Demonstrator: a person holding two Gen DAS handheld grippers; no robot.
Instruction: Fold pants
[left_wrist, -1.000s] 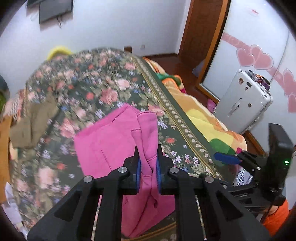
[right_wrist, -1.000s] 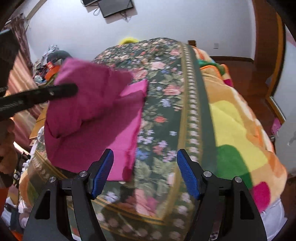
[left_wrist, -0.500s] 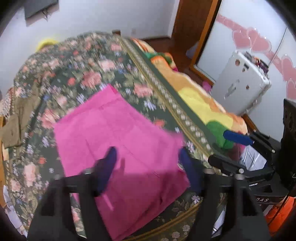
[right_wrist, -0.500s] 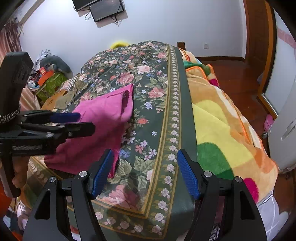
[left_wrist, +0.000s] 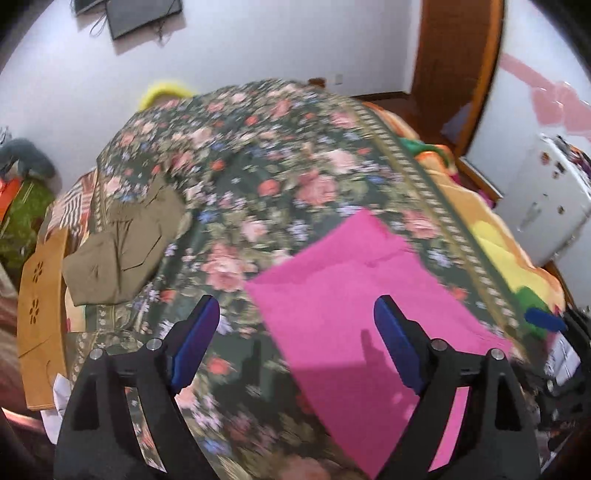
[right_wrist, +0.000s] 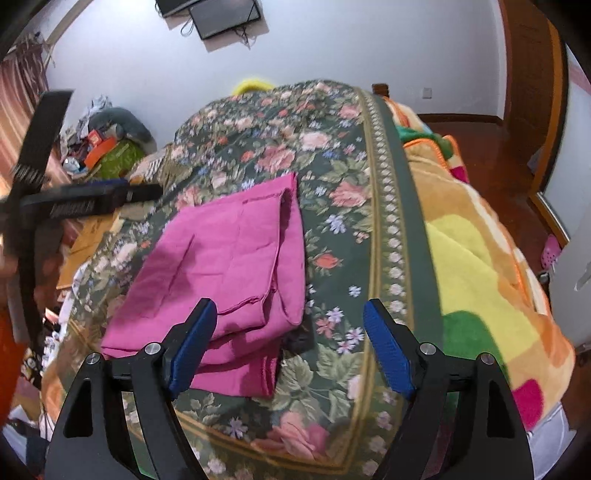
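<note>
Right wrist: folded pink pants (right_wrist: 229, 266) (lengthwise away from camera) on floral bedspread (right_wrist: 332, 192).

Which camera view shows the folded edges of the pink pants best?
The right wrist view: the pink pants are sharp there, with stacked layers and hems visible. The left wrist view shows the pants only as a blurred flat pink sheet on the bed.

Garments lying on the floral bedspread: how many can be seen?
2. The pink pants lie folded near the bedspread's near edge, between both open grippers. An olive-brown garment lies at the left edge of the bed. Others may be hidden outside the views.
</note>
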